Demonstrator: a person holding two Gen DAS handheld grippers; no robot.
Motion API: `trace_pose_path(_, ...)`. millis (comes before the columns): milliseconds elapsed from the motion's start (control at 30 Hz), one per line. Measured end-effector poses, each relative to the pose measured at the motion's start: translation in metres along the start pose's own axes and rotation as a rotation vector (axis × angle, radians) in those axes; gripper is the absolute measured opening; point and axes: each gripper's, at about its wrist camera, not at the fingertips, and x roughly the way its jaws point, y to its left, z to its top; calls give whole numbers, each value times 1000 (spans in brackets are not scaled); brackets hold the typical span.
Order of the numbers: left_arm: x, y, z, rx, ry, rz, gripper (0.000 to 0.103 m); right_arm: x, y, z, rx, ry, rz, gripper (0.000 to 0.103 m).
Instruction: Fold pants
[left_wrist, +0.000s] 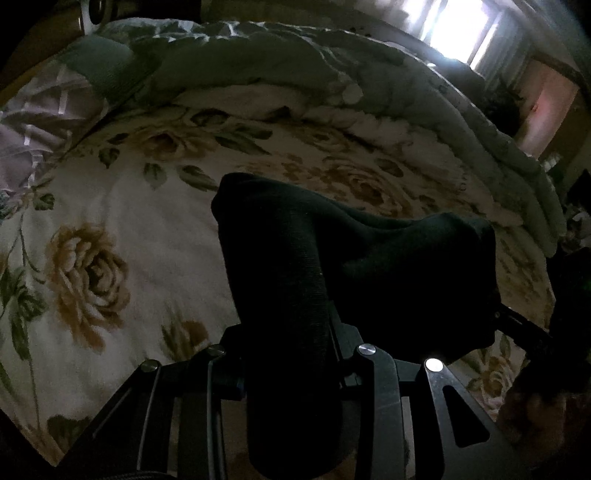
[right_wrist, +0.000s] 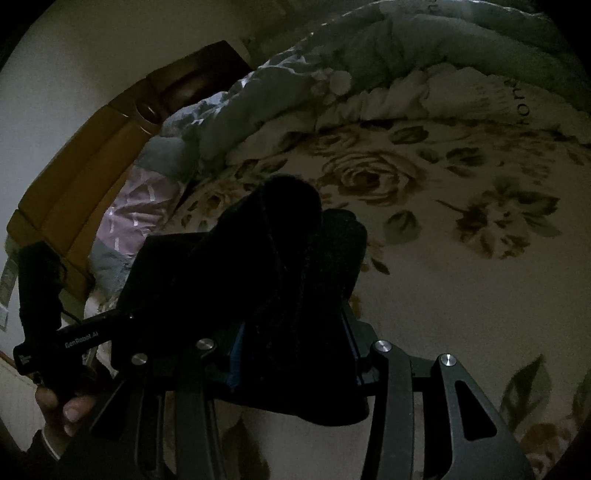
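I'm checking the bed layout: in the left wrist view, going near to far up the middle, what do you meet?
left gripper shut on the dark pants → floral bedsheet → rumpled grey-green quilt

open floral sheet (left_wrist: 122, 229) is seen from 7 to 11 o'clock of the left gripper (left_wrist: 291, 354), unobstructed. passage at 12 o'clock is blocked by the bunched quilt (left_wrist: 266, 62). the right view's middle is filled by the pants (right_wrist: 280, 280); bare sheet (right_wrist: 461, 302) is left at 3 o'clock.
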Motion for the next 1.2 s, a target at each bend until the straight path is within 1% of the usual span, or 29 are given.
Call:
trace_pose_path(267,27,10,-3,-9,48,5,33,23,-11,-2,17,57,-7,46)
trace_pose_path(367,36,13,-7,-9,62,7,34,30,-16,-7,24,76,-13,48)
trace_pose_path(400,37,14,-9,-12,63,3,34,32,-18,-8,28,78,-12,52)
trace_pose_path(433,38,15,-9,-16,63,-4,37,33,-21,-9,30,76,-17,56)
trace_pose_path(467,39,17,-9,-24,61,-7,43,33,-23,-8,29,71,-24,56)
trace_pose_path(567,44,23,-10,-41,61,-9,55,34,-27,-9,17,61,-46,59)
trace_pose_path(600,46,25,-11,-46,65,-11,57,35,-28,-9,16,59,-48,62)
trace_pose_path(667,50,29,-12,-56,69,-11,65,37,-32,-9,15,59,-47,67)
trace_pose_path(700,51,32,-13,-60,70,-12,67,37,-33,-10,14,57,-50,71)
trace_pose_path(733,51,33,-13,-65,70,-17,69,38,-35,-10,13,56,-52,74)
trace_pose_path(800,50,35,-14,-71,74,-24,71,39,-38,-10,22,54,-48,77)
trace_pose_path(967,44,36,-15,-76,73,-12,73,34,-35,-13,30,43,-43,77)
trace_pose_path(1200,26,36,-23,-73,53,7,74,12,-18,-13,-19,10,-30,78)
